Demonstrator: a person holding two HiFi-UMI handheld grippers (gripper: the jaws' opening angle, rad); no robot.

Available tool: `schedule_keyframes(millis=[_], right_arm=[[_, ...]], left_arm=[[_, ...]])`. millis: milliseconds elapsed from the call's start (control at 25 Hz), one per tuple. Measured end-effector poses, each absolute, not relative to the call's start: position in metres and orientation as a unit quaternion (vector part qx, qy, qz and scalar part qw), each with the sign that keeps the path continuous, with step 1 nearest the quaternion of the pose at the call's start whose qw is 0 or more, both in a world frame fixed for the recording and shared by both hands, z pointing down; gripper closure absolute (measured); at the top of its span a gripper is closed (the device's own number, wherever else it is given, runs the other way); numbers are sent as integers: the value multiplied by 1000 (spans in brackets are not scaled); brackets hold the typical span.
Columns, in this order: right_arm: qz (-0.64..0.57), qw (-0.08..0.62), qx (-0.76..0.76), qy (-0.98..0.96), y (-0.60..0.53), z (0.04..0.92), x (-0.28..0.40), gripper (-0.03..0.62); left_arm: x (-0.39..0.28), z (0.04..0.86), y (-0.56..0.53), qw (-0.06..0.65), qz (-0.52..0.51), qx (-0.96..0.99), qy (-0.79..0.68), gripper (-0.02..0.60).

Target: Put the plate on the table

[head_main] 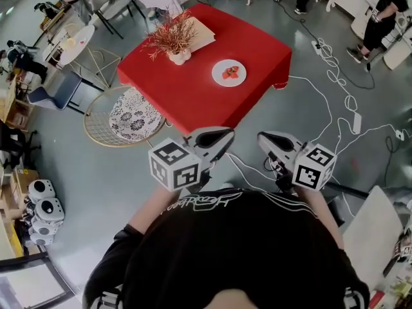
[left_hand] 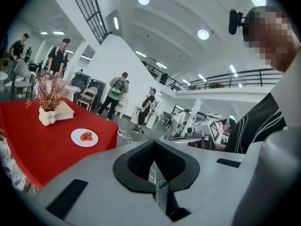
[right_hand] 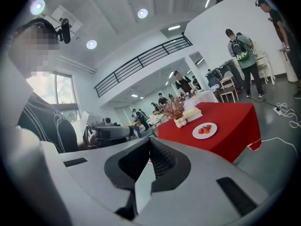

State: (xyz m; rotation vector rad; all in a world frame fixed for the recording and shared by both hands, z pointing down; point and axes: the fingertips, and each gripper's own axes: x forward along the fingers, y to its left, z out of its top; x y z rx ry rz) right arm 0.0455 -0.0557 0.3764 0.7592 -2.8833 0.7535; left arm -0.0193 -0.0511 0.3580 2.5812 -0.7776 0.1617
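A white plate (head_main: 228, 73) with red strawberries lies on the red-clothed table (head_main: 193, 95), right of a white vase of dried stems (head_main: 175, 44) and a book (head_main: 201, 33). The same plate (left_hand: 84, 137) shows at the left in the left gripper view, and the plate (right_hand: 204, 130) shows at the right in the right gripper view. My left gripper (head_main: 225, 134) and right gripper (head_main: 262, 138) hang side by side near my chest, short of the table's near edge. In both gripper views the jaws are together with nothing between them: left gripper (left_hand: 153, 160), right gripper (right_hand: 149, 160).
A round wire chair with a patterned cushion (head_main: 125, 116) stands at the table's near-left corner. White cables (head_main: 335, 102) trail over the grey floor to the right. A small round table (head_main: 76, 44) and chairs stand at the far left. People stand beyond the table (left_hand: 117, 91).
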Motion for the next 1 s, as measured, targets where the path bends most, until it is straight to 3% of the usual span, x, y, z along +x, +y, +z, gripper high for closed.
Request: schedule_keyframes(millis=[1000], right_arm=[[207,27,236,-949,14,360,91,586]], left_arm=[[29,342,31,257,-1,917,-304,574]])
